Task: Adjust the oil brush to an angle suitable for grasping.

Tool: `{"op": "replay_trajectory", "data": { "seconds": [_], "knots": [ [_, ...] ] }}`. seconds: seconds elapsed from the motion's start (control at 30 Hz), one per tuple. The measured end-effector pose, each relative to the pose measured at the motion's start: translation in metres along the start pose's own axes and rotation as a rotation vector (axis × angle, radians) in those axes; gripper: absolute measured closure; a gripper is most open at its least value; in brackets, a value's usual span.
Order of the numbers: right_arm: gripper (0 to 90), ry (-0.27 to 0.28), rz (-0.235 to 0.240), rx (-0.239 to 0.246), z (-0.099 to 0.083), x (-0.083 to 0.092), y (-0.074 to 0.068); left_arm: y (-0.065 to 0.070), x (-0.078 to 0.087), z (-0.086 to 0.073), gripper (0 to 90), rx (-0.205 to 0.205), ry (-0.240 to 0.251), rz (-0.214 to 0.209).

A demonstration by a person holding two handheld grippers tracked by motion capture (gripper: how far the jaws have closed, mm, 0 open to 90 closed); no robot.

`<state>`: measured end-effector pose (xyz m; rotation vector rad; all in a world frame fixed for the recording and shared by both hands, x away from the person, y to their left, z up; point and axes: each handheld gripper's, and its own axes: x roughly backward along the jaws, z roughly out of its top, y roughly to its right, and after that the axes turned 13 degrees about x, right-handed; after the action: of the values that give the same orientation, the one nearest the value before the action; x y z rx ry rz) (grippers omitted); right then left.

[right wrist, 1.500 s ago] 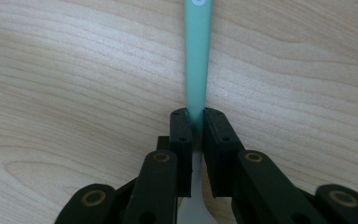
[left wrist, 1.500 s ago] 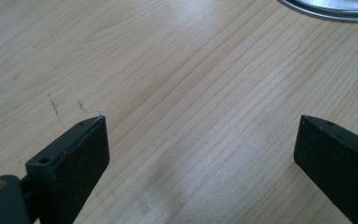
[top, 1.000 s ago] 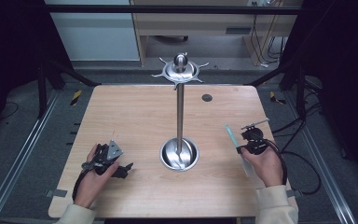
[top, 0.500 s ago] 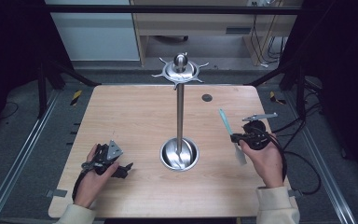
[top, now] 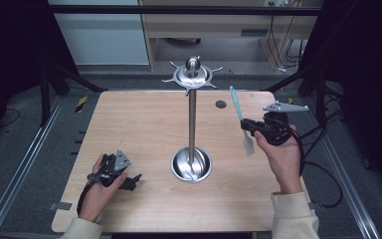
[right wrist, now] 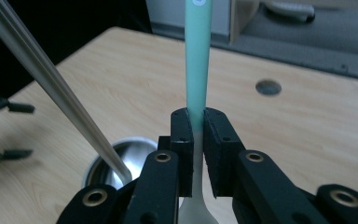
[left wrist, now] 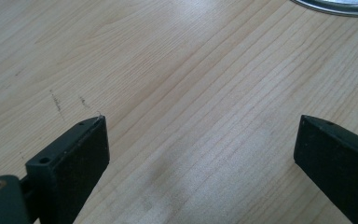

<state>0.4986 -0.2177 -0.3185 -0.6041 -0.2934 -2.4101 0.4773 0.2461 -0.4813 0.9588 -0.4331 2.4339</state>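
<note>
Clamping the teal-handled utensil with a pale flat head (right wrist: 198, 70) between the two black jaws of the right gripper (right wrist: 195, 133), handle pointing up and away, pale head hanging below the jaws. In the high view, holding this right gripper (top: 251, 126) above the right part of the light wooden table (top: 144, 124), the teal-handled utensil (top: 239, 115) tilting upward toward the far edge, the right hand (top: 281, 157) gripping from behind. Standing just to the left of it, a tall polished metal stand with a round bowl-shaped base (top: 192, 144) and a star-shaped top with hooks (top: 193, 74); its slanting pole (right wrist: 51, 79) and base (right wrist: 121, 158) appearing also in the right gripper view. Lying near the far edge, a small dark round spot (top: 221, 104) in the table surface.

Resting on the near left part of the table, the left gripper (top: 129, 181), held by the left hand (top: 99, 191). Spreading wide apart in the left gripper view, the jaws of the left gripper (left wrist: 200, 140), with nothing between them, bare wood grain below.
</note>
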Motion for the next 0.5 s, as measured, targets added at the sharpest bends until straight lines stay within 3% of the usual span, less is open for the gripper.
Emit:
{"op": "replay_trajectory", "data": {
  "seconds": [0.13, 0.5],
  "knots": [
    [82.7, 0.097, 0.01, -0.003, 0.009, 0.008, -0.008, -0.001, 0.0, 0.0, 3.0, 0.002, 0.001, 0.0],
    [82.7, 0.182, -0.024, 0.064, 0.02, 0.025, -0.033, 0.002, -0.001, 0.001, 3.0, -0.005, 0.005, -0.006]
  ]
}}
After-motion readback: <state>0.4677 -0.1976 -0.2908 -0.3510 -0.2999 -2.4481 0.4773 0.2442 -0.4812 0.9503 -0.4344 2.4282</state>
